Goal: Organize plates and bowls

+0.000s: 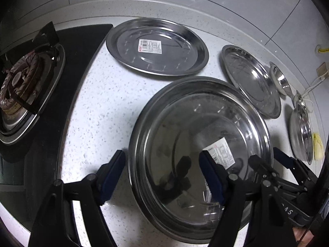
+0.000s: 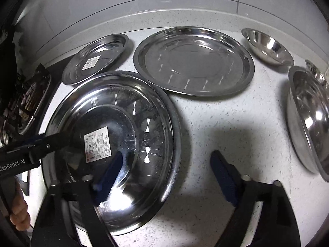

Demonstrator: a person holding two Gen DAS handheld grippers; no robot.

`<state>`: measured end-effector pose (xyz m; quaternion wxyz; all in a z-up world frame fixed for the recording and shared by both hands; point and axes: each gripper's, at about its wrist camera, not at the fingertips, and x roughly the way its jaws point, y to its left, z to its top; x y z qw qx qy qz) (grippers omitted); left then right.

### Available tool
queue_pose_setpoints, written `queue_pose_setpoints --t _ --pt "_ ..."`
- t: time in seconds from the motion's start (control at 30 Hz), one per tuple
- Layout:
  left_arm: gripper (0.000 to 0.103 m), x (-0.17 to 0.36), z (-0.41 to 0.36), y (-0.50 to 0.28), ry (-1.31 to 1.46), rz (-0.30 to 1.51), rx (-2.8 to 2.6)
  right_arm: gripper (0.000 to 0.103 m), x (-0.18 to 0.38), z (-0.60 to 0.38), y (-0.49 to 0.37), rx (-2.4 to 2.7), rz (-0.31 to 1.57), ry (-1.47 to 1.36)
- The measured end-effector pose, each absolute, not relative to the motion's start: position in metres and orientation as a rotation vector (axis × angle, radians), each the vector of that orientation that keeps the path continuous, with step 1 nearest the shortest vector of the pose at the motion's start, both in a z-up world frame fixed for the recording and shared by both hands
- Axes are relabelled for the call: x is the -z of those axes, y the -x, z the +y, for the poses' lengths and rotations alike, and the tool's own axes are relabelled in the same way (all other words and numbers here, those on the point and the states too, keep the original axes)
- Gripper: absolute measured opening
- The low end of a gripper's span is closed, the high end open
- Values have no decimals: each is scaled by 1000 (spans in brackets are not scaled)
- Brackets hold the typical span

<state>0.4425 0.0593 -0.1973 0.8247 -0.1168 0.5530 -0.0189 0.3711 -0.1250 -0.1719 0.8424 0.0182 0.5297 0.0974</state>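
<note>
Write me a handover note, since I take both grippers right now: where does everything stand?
Left gripper: open, straddling the near left rim of the big labelled plate, not gripping.
Right gripper: open, straddling the same plate's right rim.
Behind it lie a smaller labelled plate by the stove and an unlabelled plate; further right, a small bowl and a large bowl.
Done: nothing visibly stacked.
Left: grip and lift the big plate, then group plates and bowls.

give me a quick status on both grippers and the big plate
Left gripper and right gripper both open, straddling opposite rims of big labelled plate. Plate flat on counter, not gripped. Nothing in the way.
</note>
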Motion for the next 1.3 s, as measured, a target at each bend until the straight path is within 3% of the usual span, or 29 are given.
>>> queue_pose_setpoints --t 0.03,0.1,0.17,0.3,0.77,1.3 --pt "52 197 58 -441 244 1172 36 64 172 -125 -372 -206 1114 -30" --pt "28 196 61 -440 239 1166 16 40 170 -124 -373 -221 1105 -26" --pt "17 196 67 -436 249 1157 8 33 168 -123 -373 -203 1106 -10" --pt "11 198 78 -429 298 1136 14 16 169 -128 -375 -160 1091 0" --pt "11 170 83 -398 312 1079 -12 13 142 -138 -347 -181 1041 -57" --pt "11 141 84 -308 279 1033 58 12 120 -141 -263 -197 1010 -120"
